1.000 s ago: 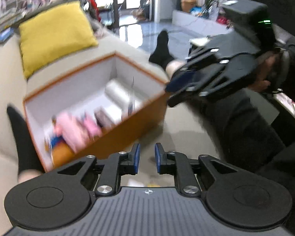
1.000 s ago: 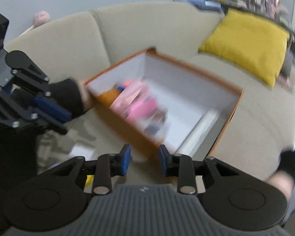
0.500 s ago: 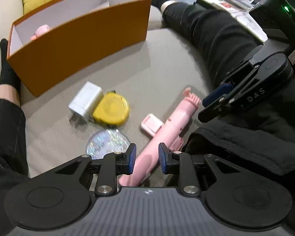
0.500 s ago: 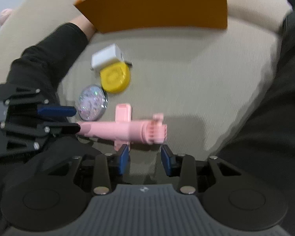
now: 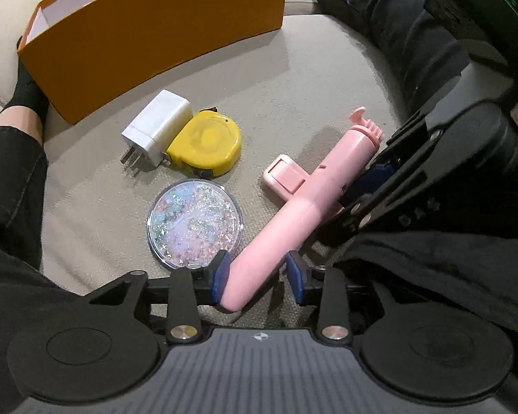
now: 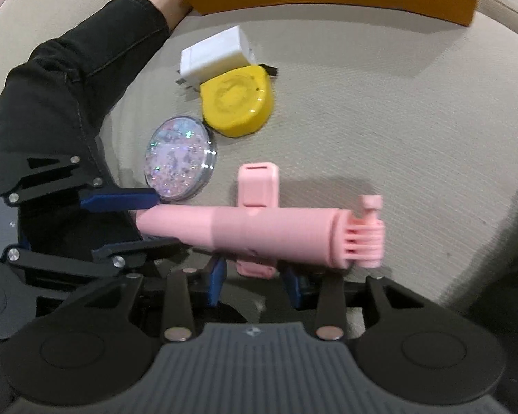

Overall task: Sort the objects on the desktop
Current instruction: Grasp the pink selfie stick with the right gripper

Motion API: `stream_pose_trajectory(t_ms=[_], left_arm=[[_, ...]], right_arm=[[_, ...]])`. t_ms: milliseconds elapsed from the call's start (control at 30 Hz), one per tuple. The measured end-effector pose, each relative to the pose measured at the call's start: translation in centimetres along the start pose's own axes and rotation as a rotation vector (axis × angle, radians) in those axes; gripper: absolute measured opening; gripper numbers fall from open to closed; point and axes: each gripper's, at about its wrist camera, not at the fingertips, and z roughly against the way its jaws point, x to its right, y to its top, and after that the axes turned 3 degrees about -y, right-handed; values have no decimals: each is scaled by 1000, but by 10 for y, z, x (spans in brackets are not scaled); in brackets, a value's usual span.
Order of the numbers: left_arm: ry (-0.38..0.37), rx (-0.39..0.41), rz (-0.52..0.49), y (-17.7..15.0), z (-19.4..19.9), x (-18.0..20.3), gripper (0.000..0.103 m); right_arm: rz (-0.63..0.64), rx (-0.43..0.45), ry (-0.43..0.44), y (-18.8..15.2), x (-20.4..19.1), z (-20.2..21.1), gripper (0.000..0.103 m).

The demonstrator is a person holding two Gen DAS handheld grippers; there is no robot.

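Note:
A pink selfie stick point(image 5: 304, 203) lies on the beige sofa cushion point(image 5: 310, 79). Its plain handle end sits between the jaws of my left gripper point(image 5: 257, 277), which are opening; a gap shows at the right pad. From the right, my right gripper point(image 5: 357, 195) comes in at the stick's middle. In the right wrist view the pink selfie stick point(image 6: 276, 231) lies crosswise, and its lower clip hangs between the parted jaws of my right gripper point(image 6: 253, 281) without being pinched. My left gripper point(image 6: 162, 222) brackets the handle tip there.
A white charger plug point(image 5: 159, 127), a yellow tape measure point(image 5: 205, 145) and a round glitter disc point(image 5: 195, 224) lie left of the stick. The orange box point(image 5: 155, 34) stands behind them. A person's legs in black trousers point(image 5: 10, 179) flank the cushion on both sides.
Both grippers have dropped from above the orange box down to the cushion. The left jaws have widened around the stick's handle end. The right gripper has closed in on the stick's middle.

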Motion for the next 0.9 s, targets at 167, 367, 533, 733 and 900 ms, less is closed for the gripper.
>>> stream_pose_trajectory(t_ms=[167,367,533,733,900], left_arm=[[-40,11,40,-1,-1,-6,44],[-70,43,37,11,4,-4,30],[-178,81,81,35,0,-4,12],[-217,111,140,48,-7,-12,12],[-179,90,96,44,-5,-5,16]], right_arm=[[-11,41,-39,-2,-4,2,28],[-116,164,-52,0,18,34,0],[-197,209,23,15,37,49,0],[-274,198,-19,10,51,42,17],[-383,156,53,2,63,17,21]])
